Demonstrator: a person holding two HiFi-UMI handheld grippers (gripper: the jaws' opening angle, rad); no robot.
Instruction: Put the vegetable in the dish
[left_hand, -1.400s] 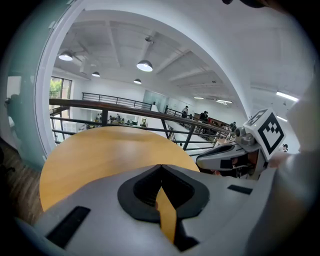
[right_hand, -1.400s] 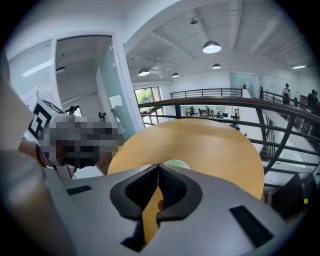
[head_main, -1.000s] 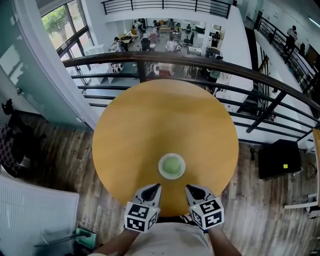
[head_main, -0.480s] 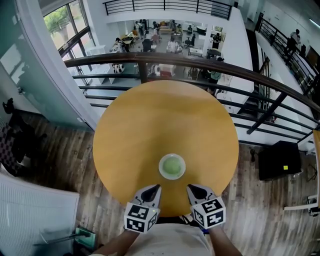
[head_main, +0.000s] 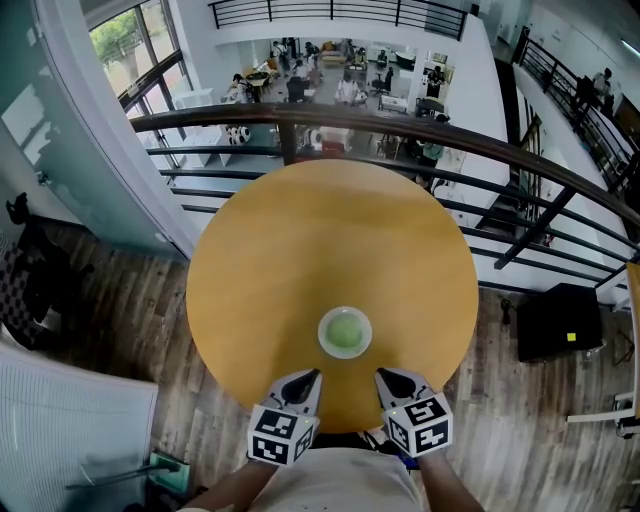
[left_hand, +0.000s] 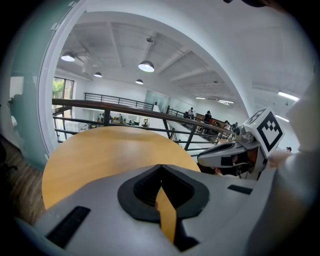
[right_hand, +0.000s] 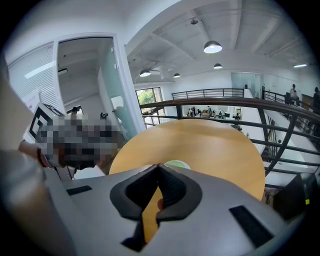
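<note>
Round wooden table (head_main: 290, 250) seen from above. A white dish (head_main: 322, 334) sits toward its 6 o'clock edge, with the green vegetable (head_main: 345, 330) inside it. The left gripper (head_main: 312, 374) is at the dish's 7 o'clock and the right gripper (head_main: 381, 375) at its 5 o'clock, each with jaws pressed together and empty.

Round yellow wooden bench (head_main: 300, 250) at frame centre. White round dish (head_main: 322, 333) on bench, lower centre; green vegetable (head_main: 345, 332) in dish. Left claw (head_main: 309, 376), right claw (head_main: 381, 377) just below dish, side by side. Dark metal railing (head_main: 420, 124) behind bench, upper frame.
</note>
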